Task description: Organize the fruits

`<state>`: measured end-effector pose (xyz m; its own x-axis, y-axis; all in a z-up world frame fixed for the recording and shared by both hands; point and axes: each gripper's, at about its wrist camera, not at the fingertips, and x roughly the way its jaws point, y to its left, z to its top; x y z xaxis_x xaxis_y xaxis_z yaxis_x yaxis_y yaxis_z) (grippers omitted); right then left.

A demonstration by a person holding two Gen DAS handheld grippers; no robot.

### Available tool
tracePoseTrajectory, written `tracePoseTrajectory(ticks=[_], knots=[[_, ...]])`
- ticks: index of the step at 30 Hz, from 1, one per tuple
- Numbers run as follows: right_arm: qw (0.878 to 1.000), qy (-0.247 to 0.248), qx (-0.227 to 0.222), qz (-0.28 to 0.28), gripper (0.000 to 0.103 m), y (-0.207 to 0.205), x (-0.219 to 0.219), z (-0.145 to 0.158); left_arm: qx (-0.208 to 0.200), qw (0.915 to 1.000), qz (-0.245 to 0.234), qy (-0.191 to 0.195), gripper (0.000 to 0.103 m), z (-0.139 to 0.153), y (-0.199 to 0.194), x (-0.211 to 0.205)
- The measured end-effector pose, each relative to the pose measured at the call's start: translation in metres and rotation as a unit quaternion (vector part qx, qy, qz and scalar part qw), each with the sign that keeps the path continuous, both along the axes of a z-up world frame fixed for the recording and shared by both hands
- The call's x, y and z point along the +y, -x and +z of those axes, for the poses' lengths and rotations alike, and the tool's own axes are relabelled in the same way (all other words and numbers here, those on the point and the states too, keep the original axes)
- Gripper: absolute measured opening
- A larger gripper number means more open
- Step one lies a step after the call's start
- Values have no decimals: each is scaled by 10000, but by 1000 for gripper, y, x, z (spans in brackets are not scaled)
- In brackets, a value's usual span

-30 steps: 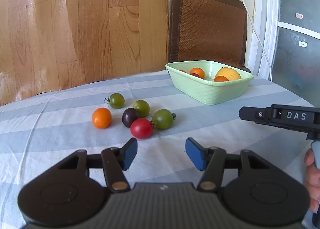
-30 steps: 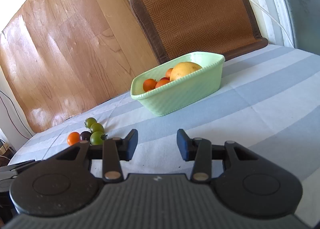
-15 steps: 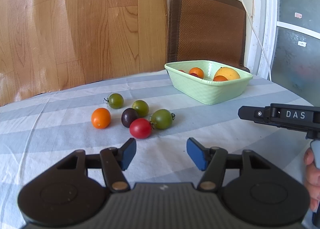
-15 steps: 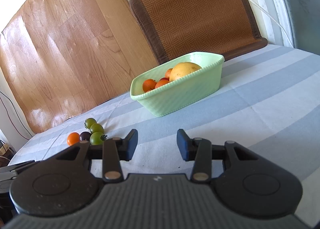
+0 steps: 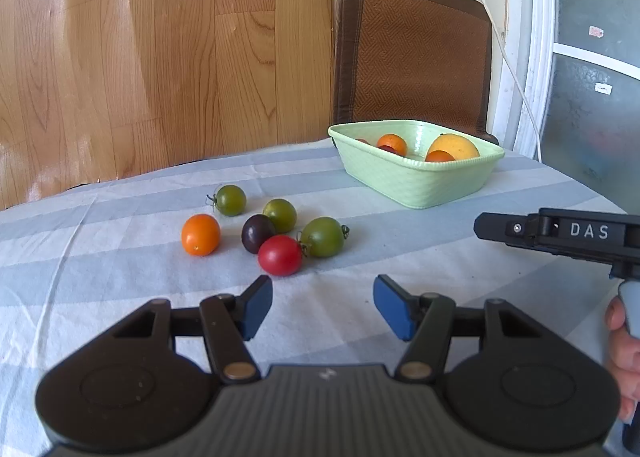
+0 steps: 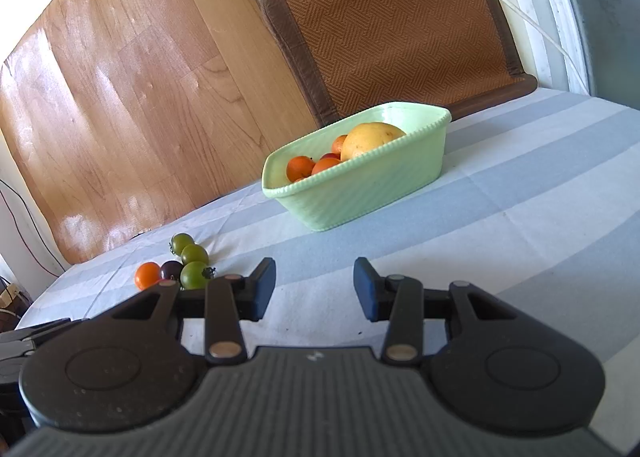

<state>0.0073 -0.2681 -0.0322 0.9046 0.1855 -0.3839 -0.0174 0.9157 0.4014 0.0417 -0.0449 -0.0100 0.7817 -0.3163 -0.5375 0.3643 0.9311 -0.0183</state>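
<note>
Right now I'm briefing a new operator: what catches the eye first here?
A cluster of six loose cherry tomatoes, the red tomato nearest, lies on the striped tablecloth ahead of the open left gripper. Beyond, a pale green basket holds a yellow fruit and orange ones.

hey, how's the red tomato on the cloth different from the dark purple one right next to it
The red tomato is bright and glossy red; the dark purple tomato is almost black. The red tomato lies nearer the left gripper, just ahead of its open fingers; the purple one sits behind it, in among the green tomatoes. The red one looks slightly bigger, though it is closer to the camera. Both are small, round, loose on the striped cloth and outside the green bowl.
</note>
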Motion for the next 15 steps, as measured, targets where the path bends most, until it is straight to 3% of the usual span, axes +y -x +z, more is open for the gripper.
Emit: tracePoseTrajectory(ticks=[15], knots=[[10000,-2,1,-11,46,0,0,0,3,10000,-8,0,59,0,0,0]])
